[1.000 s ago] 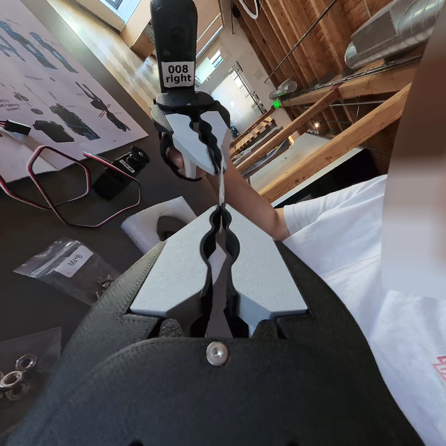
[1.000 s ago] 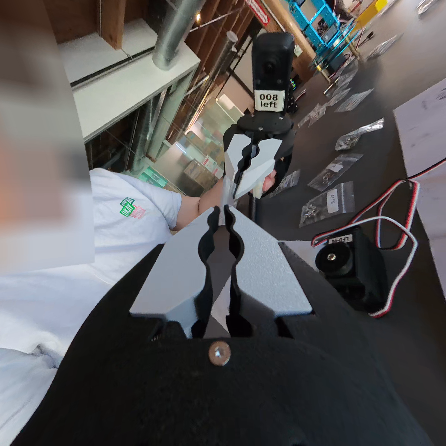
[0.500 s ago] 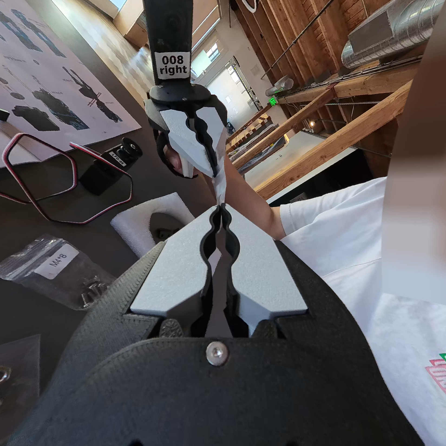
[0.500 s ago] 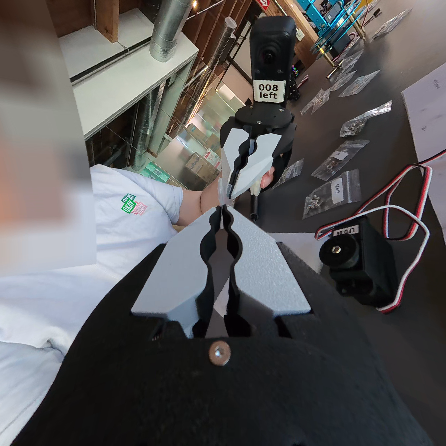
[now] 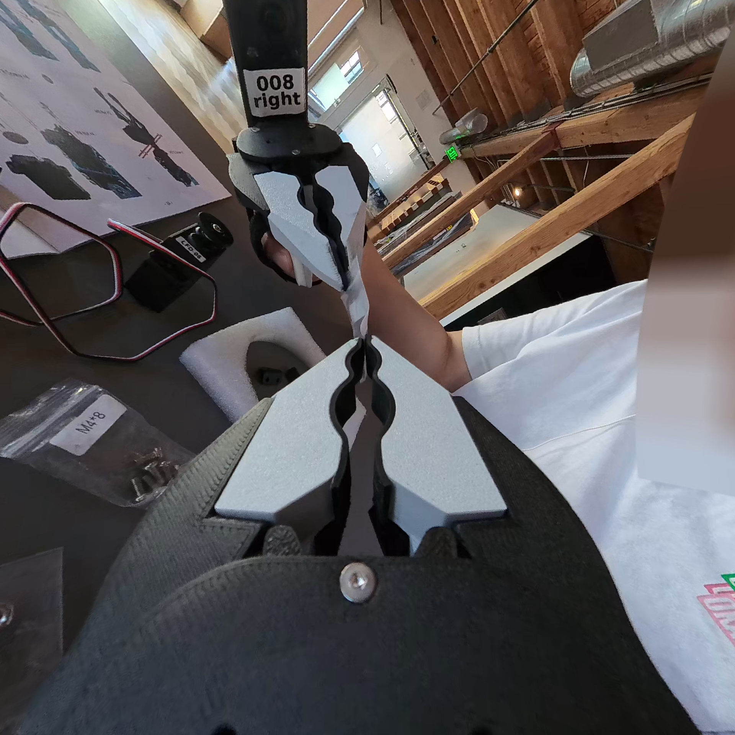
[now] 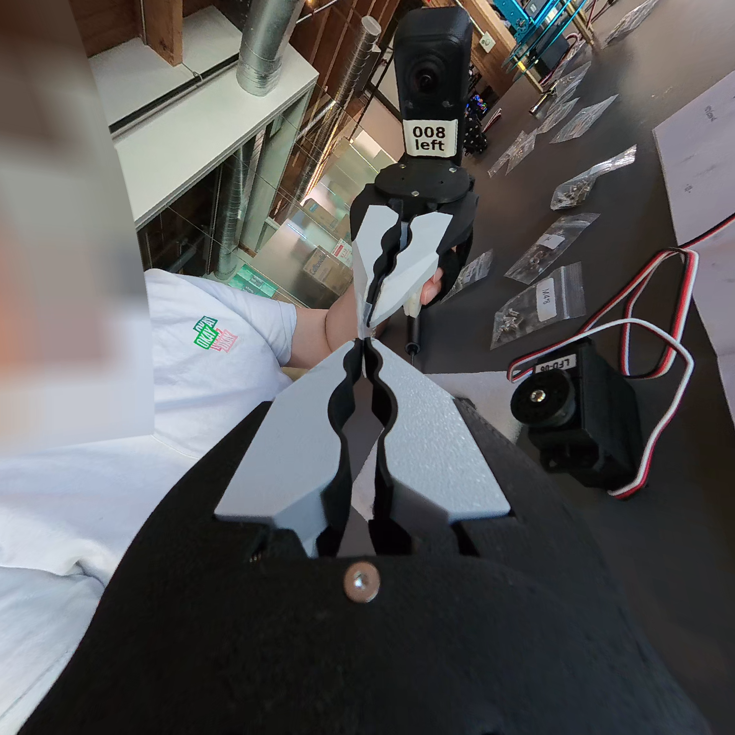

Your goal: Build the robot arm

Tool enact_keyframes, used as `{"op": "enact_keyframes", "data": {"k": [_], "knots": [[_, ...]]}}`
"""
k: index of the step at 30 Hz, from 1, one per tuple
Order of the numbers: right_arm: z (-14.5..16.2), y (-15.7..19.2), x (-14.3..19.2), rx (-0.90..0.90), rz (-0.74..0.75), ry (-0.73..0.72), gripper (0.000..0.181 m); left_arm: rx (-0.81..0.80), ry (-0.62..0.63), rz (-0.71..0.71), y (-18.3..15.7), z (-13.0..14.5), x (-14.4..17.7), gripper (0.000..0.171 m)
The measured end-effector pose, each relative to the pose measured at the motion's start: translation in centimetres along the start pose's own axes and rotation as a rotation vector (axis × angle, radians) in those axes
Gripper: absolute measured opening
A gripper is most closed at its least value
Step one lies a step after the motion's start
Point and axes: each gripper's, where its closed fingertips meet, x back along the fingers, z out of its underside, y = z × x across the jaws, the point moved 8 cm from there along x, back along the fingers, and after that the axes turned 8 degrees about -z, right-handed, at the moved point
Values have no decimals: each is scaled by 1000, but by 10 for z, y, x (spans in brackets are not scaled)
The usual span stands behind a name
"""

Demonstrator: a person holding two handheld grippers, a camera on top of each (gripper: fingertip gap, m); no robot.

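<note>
My left gripper (image 5: 364, 343) is shut on one end of a thin whitish plastic piece (image 5: 357, 308). My right gripper (image 6: 364, 345) is shut on its other end. The two grippers face each other tip to tip above a dark table (image 5: 99, 326), with the short plastic piece (image 6: 362, 318) stretched between them. The right gripper shows in the left wrist view (image 5: 345, 284), and the left gripper shows in the right wrist view (image 6: 369, 323). A person's hand holds each one.
A black servo (image 5: 175, 270) with a red, white and black cable lies on the table and also shows in the right wrist view (image 6: 576, 417). A white foam cutout (image 5: 234, 358), bags of screws (image 5: 91, 437) (image 6: 545, 306) and a printed sheet (image 5: 79, 119) lie nearby. The person's white shirt (image 5: 557, 397) is close. Left and right tips are no more than a few centimetres apart.
Both grippers stay shut on the plastic piece. The pair has turned slightly, so the table items have slid left in the left wrist view. The piece now shows wider between the tips.
</note>
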Motion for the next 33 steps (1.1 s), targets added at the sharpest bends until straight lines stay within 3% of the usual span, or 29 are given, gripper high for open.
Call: {"op": "enact_keyframes", "data": {"k": [10,13,16,17,20,24,30,33], "knots": [[1,-2,0,4,15,5,0,-1,12,-19,3,1,0,0],[6,5,-4,19,60,-27,0,-30,15,-82,5,1,4,1],[23,25,-18,139,142,-84,0,-144,25,-269,3,-2,12,31],[30,28,-22,165,196,-108,0,-164,30,-299,-2,-3,15,31],[49,37,-30,226,265,-216,0,-156,-19,-261,-23,-8,23,17],[55,35,-22,228,351,-357,0,-172,20,-341,-39,-3,21,7],[46,33,-7,280,517,-377,0,-74,1,-342,-35,2,-9,1],[47,34,-10,315,560,-357,0,-90,-78,-397,-31,1,-21,0]]}}
